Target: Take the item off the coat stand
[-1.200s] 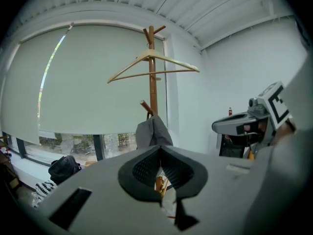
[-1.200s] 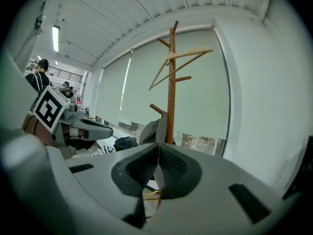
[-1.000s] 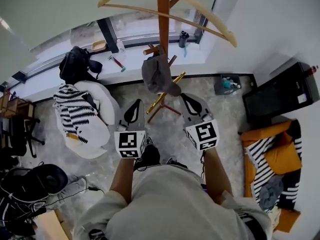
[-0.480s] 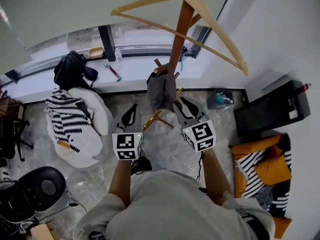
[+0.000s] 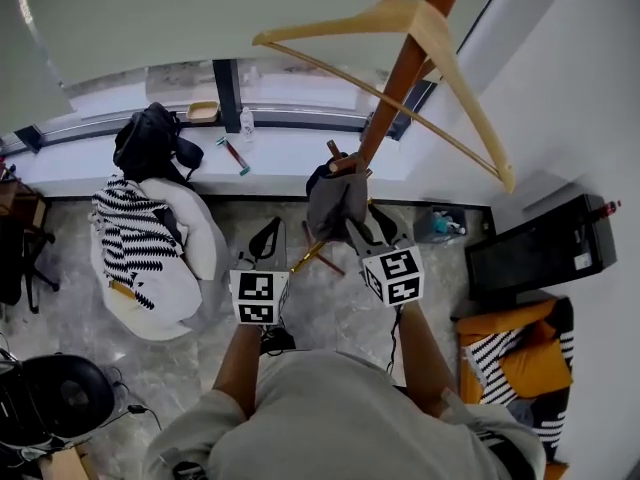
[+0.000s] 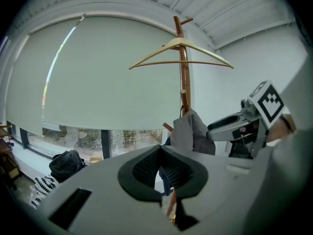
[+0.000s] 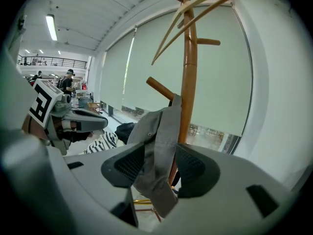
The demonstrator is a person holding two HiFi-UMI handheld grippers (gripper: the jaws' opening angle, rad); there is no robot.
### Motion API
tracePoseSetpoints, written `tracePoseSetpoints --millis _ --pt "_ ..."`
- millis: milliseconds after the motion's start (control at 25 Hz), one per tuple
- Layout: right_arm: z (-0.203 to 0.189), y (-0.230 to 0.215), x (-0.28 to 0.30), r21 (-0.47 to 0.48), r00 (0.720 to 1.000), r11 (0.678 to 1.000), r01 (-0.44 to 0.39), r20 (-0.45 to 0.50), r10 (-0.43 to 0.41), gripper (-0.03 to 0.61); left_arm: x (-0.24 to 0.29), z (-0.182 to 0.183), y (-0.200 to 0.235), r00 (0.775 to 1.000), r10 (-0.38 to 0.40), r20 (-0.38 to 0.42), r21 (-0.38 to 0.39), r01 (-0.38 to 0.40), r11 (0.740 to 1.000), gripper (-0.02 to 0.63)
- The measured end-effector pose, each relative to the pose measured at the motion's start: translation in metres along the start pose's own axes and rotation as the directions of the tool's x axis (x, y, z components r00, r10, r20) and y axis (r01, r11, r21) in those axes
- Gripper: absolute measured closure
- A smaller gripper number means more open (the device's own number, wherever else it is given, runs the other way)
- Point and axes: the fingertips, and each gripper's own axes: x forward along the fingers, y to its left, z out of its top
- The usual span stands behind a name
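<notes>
While the coat stand [image 5: 402, 76] rises in the middle of the head view, a wooden hanger [image 5: 442, 56] is seen hooked near its top, well above both grippers. A white beanbag [image 5: 190, 268] with a striped cloth [image 5: 128, 230] draped over it is found to the left of the stand's foot. A black backpack [image 5: 150, 143] is set on the window sill [image 5: 285, 153] behind the beanbag. To the right, a black cabinet [image 5: 540, 253] and an orange cushion [image 5: 522, 356] are placed along the wall. Nothing is interposed between the grippers and the stand.

A grey cap [image 5: 335, 200] is hung on a low peg of the stand, close against the pole. The right gripper [image 5: 362, 223] is held at the cap, its jaws apart. The fabric is seen hanging between the two pads and filling most of the gap. The left gripper [image 5: 266, 230] is kept lower and to the left, clear of the cap. Its jaw tips are brought together and nothing is held.

Half a second ago the right gripper's jaws were just below the cap; now they have been raised around it. The left gripper's closed jaws are unchanged.
</notes>
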Motion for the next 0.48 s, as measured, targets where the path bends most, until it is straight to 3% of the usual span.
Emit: tracePoseSetpoints --millis 480 --pt "-0.005 -0.010 0.024 0.003 0.998 0.999 0.050 -0.031 -0.049 0.388 0.004 -0.005 0.015 1.000 0.018 -0.019 0.014 -0.017 1.000 0.603"
